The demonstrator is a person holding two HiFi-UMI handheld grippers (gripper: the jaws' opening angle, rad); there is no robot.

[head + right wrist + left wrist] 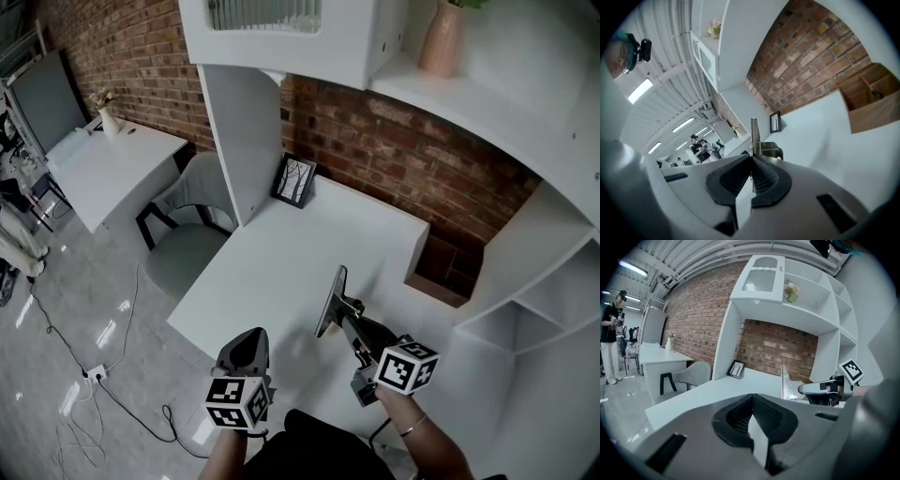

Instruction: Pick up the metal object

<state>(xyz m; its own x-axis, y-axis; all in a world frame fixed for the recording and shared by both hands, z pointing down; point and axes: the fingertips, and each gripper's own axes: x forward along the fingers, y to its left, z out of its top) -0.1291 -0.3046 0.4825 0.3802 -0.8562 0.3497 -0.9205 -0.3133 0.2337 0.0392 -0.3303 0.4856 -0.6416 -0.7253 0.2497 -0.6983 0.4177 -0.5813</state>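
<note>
We judge the lift nearly done: the fingers of our right gripper [352,320] clamp the thin shiny metal object [331,298] above the white counter [281,253], those of the left gripper [247,339] are closed on nothing, and next we only hold steady.

We note bright, even indoor light. Ceiling strip lights [633,269] flare white; glare spots the glossy floor [105,330]. Both gripper views bulge fisheye, corners black, nearest foreground soft. Shadows faint.
</note>
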